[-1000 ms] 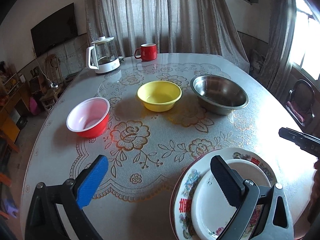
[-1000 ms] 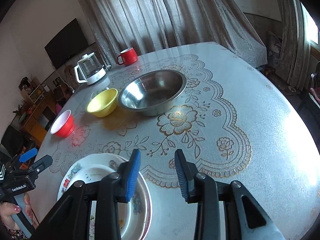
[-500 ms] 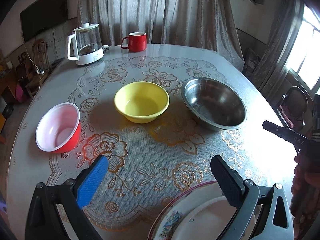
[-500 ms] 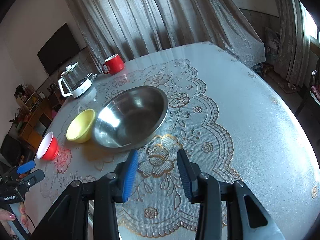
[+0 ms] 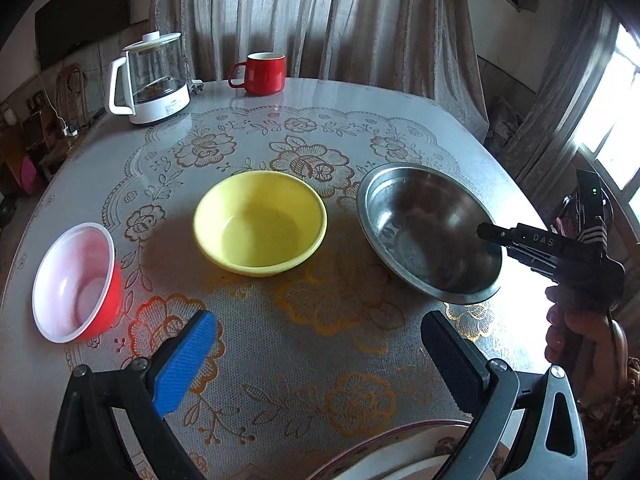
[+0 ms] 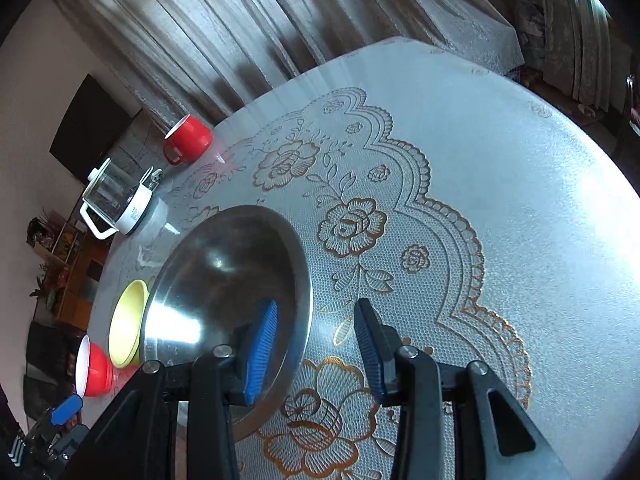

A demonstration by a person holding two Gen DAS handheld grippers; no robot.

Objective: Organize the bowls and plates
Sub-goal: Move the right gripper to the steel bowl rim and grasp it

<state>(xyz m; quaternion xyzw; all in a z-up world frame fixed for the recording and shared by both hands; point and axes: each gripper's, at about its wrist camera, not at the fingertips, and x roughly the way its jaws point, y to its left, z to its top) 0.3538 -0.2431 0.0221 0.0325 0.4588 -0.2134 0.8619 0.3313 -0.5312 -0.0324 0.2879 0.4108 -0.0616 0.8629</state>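
Note:
Three bowls stand in a row on the table: a red bowl (image 5: 74, 280) with a white inside, a yellow bowl (image 5: 260, 222) and a wide steel bowl (image 5: 428, 232). My right gripper (image 6: 316, 352) is open and straddles the near rim of the steel bowl (image 6: 224, 280), one blue pad inside, the other outside, neither touching. From the left wrist view that right gripper (image 5: 500, 240) reaches over the bowl's right rim. My left gripper (image 5: 320, 360) hangs open over bare cloth in front of the yellow bowl. Stacked plates (image 5: 400, 452) peek in at the bottom edge.
A glass kettle (image 5: 152, 80) and a red mug (image 5: 262, 72) stand at the far side of the round table (image 6: 520, 200), which wears a lace-patterned cloth. Curtains hang behind. A hand (image 5: 576, 332) holds the right gripper at the table's right edge.
Both grippers moved forward across the table. The plates slid to the bottom edge of the left wrist view. The right gripper rolled and came down astride the steel bowl's rim.

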